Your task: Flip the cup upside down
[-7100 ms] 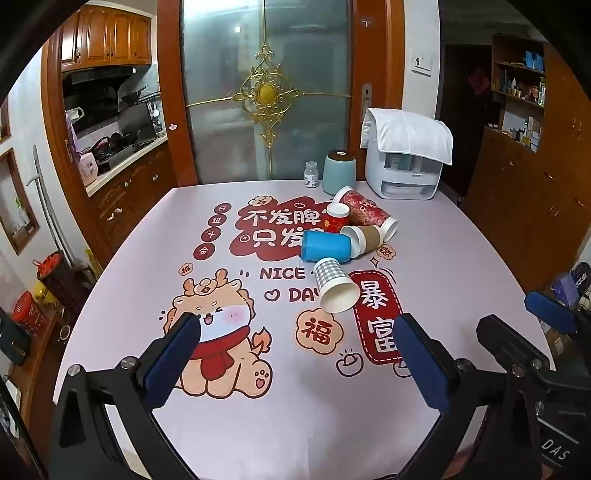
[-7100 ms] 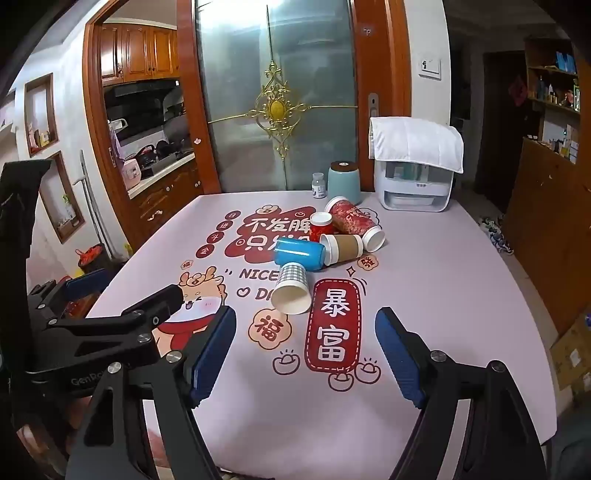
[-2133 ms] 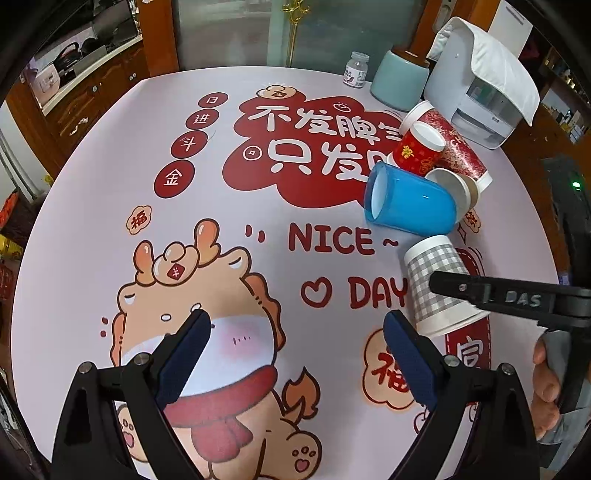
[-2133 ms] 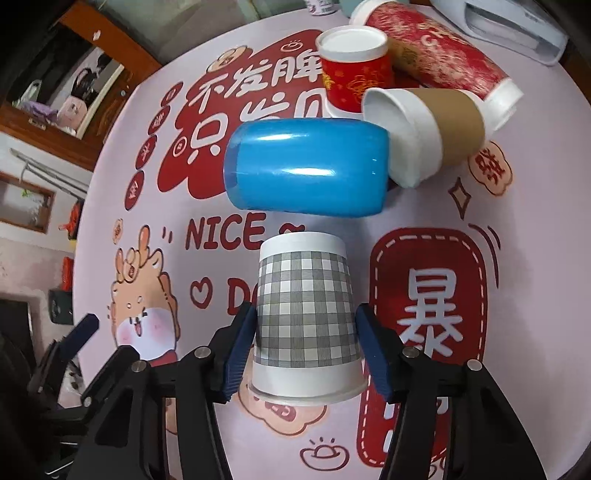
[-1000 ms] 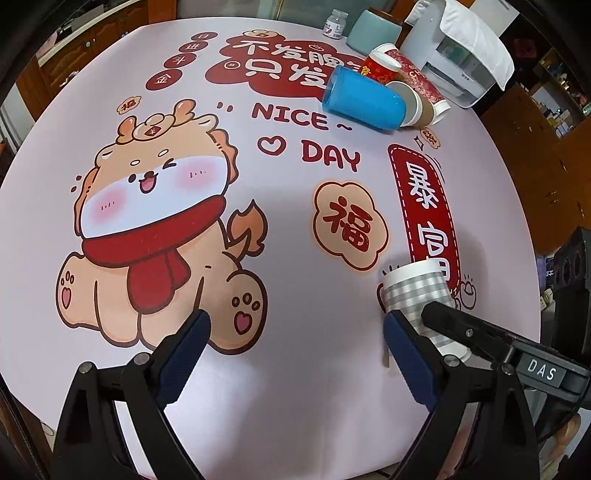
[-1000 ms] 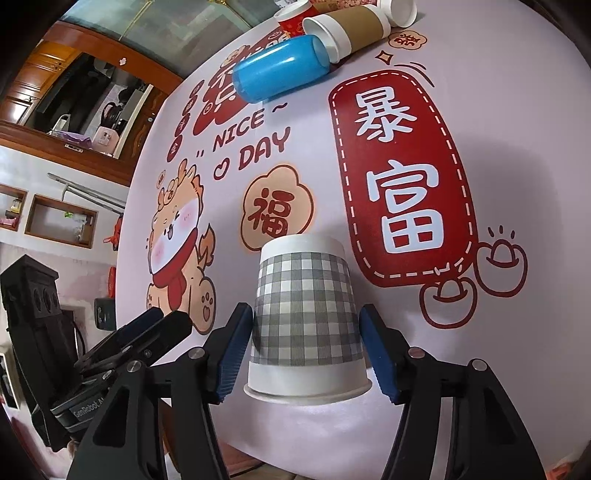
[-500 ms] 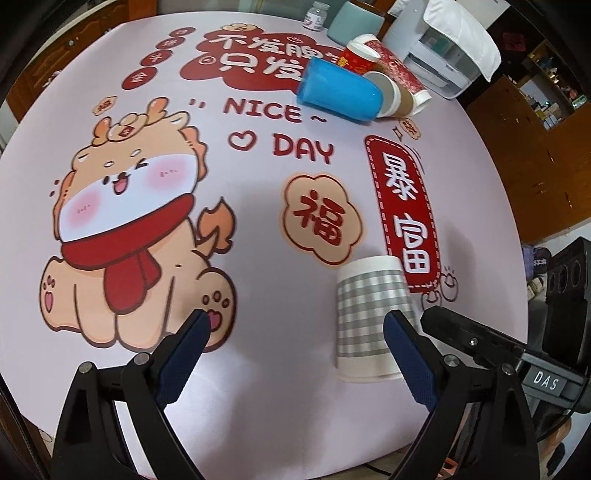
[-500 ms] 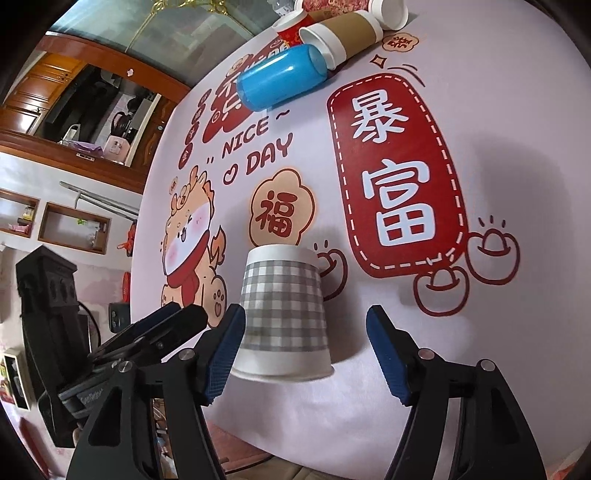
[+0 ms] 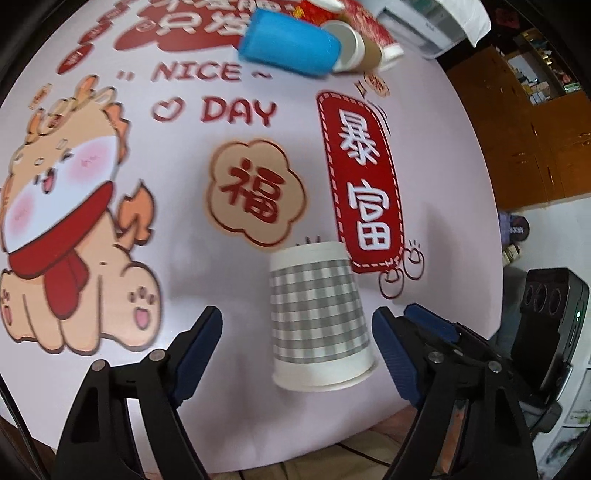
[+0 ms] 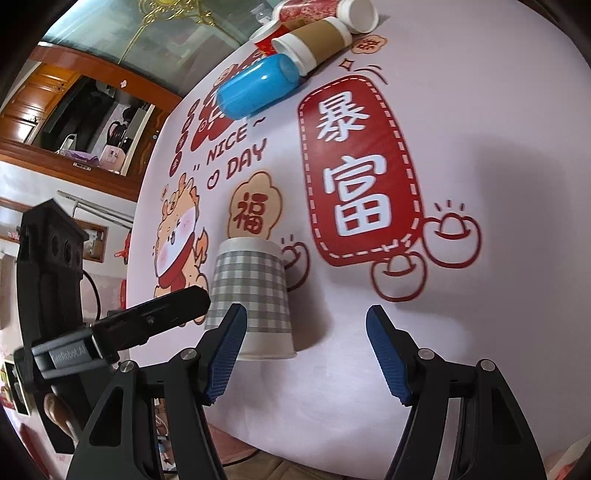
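A grey-checked paper cup stands upside down, rim on the table, near the front edge. It also shows in the right wrist view. My left gripper is open, its blue fingers on either side of the cup without touching it. My right gripper is open and empty; the cup stands just beyond its left finger. The left gripper's finger shows beside the cup in the right wrist view.
A blue cup lies on its side at the far end of the printed table cover, beside a brown-sleeved cup and red cups. A white appliance stands behind them. The table's front edge is close.
Seconds ago my right gripper held the checked cup and carried it toward the front edge. It has let go and shifted right. My left gripper has moved in around the standing cup.
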`<action>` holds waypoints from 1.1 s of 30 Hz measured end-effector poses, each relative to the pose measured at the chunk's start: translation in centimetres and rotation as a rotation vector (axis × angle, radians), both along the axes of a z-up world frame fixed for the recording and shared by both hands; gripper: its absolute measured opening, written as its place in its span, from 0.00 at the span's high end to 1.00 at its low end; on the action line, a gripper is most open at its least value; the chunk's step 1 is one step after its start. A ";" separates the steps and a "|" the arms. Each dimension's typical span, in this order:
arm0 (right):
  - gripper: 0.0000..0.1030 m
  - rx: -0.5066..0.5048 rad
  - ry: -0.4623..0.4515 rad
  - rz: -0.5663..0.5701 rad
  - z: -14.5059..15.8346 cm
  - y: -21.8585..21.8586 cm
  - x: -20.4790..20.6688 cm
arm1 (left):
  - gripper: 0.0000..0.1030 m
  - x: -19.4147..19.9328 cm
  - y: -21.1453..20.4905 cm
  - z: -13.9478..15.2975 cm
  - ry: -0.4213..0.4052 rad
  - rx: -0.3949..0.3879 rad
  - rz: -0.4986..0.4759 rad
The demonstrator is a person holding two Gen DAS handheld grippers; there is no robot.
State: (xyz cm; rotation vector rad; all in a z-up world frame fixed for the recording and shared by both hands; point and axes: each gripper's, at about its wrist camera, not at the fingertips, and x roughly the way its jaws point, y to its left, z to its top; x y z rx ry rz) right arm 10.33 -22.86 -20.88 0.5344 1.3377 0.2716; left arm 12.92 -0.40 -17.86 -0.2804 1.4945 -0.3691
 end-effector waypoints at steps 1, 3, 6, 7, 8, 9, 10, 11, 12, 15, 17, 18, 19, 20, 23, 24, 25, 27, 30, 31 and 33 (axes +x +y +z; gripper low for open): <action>0.33 -0.001 0.000 -0.005 -0.1 -0.3 -0.1 | 0.21 0.2 -0.3 -0.1 0.009 -0.004 -0.004; 0.33 -0.011 0.000 -0.013 -0.2 -0.7 -0.3 | 0.21 0.6 -0.9 -0.3 0.027 -0.006 -0.012; 0.33 -0.036 -0.006 -0.019 -0.2 -1.2 -0.5 | 0.22 1.3 -1.5 -0.9 0.072 -0.014 -0.014; 0.33 -0.040 -0.006 -0.022 -0.3 -1.5 -0.5 | 0.22 1.5 -1.6 -1.1 0.083 -0.016 -0.014; 0.33 -0.040 -0.005 -0.023 -0.4 -1.6 -0.6 | 0.26 1.7 -1.7 -1.3 0.095 -0.017 -0.014; 0.33 -0.039 -0.004 -0.024 -0.5 -1.8 -0.6 | 0.30 1.9 -1.9 -1.4 0.109 -0.017 -0.015; 0.34 -0.038 -0.002 -0.024 -0.6 -1.9 -0.7 | 0.32 2.0 -1.9 -1.6 0.144 -0.017 -0.015; 0.34 -0.037 0.000 -0.025 -0.7 -2.0 -0.7 | 0.34 2.2 -2.0 -1.9 0.161 -0.016 -0.014; 0.34 -0.035 0.002 -0.025 -0.8 -2.0 -0.7 | 0.34 2.4 -2.2 -2.2 0.180 -0.018 -0.015; 0.34 -0.031 0.004 -0.027 -1.0 -2.1 -0.8 | 0.35 2.8 -2.3 -2.6 0.217 -0.028 -0.016; 0.34 -0.026 0.003 -0.030 -1.0 -2.1 -0.8 | 0.38 3.1 -2.6 -2.9 0.234 -0.022 -0.020; 0.34 -0.024 0.003 -0.031 -1.0 -2.1 -0.8 | 0.41 3.2 -2.7 -3.1 0.244 -0.022 -0.023; 0.34 -0.023 0.002 -0.033 -1.0 -2.2 -0.9 | 0.41 3.3 -2.8 -3.2 0.250 -0.026 -0.022; 0.34 -0.022 0.001 -0.034 -1.0 -2.3 -0.9 | 0.42 3.4 -2.9 -3.2 0.253 -0.026 -0.022; 0.34 -0.020 -0.001 -0.037 -1.0 -2.5 -1.0 | 0.42 3.5 -2.8 -3.1 0.254 -0.025 -0.027; 0.34 -0.020 -0.001 -0.037 -1.0 -2.6 -1.0 | 0.42 3.5 -2.8 -3.0 0.255 -0.024 -0.031; 0.34 -0.019 -0.001 -0.037 -1.0 -2.6 -1.0 | 0.42 3.5 -2.8 -2.9 0.256 -0.025 -0.034; 0.34 -0.018 -0.001 -0.037 -1.1 -2.7 -1.1 | 0.42 3.7 -2.9 -2.9 0.260 -0.029 -0.044; 0.34 -0.015 0.002 -0.039 -1.2 -2.9 -1.2 | 0.43 3.7 -2.9 -2.6 0.240 -0.021 -0.052; 0.34 -0.013 0.003 -0.040 -1.2 -3.0 -1.2 | 0.43 3.9 -3.0 -2.5 0.222 -0.015 -0.053; 0.34 -0.012 0.001 -0.040 -1.2 -3.1 -1.3 | 0.44 3.7 -3.4 -2.0 0.174 -0.008 -0.057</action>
